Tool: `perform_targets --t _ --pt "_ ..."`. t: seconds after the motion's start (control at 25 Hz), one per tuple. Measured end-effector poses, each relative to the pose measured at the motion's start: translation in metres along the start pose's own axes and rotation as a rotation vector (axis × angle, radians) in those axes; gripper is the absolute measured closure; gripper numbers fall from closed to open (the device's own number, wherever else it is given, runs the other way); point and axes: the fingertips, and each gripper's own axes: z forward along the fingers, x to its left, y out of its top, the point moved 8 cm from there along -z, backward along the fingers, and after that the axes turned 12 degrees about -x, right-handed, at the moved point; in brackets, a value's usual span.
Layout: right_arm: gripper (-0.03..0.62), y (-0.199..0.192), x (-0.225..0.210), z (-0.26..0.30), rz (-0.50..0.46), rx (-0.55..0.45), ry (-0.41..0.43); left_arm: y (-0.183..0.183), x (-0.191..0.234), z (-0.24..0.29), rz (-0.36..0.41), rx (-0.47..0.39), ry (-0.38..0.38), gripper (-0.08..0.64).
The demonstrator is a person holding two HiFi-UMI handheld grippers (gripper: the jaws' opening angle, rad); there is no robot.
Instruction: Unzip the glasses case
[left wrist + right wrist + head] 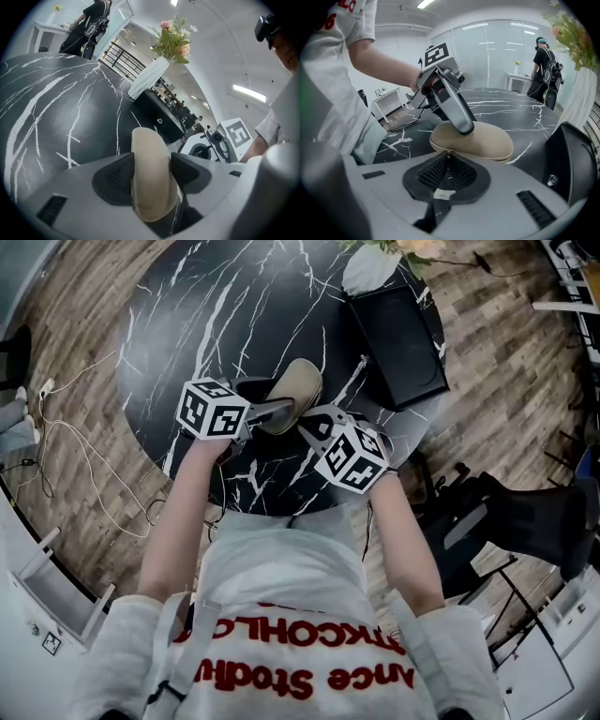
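Observation:
A beige oval glasses case (296, 388) lies on the round black marble table (206, 324), near its front edge. My left gripper (279, 412) is shut on the case's near end, both pads pressing its sides (151, 174). In the right gripper view the case (485, 140) lies just ahead, with the left gripper's finger (457, 110) resting over its top. My right gripper (448, 158) has its jaws almost together at the case's seam. A small zipper pull (448, 153) sits pinched between the pad tips.
A black box (398, 343) stands on the table just right of the case, with a white vase (368, 268) of flowers behind it. Cables (84, 465) trail on the wood floor at left. A dark chair (525, 521) is at right. A person (544, 70) stands far off.

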Motion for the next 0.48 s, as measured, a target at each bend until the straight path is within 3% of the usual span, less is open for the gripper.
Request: perform_targets --t 0.48 --pt "0.572 0.006 0.043 0.028 0.07 -0.069 -0.009 0.001 0.001 0.0 -0.022 -0.013 0.005 0.308"
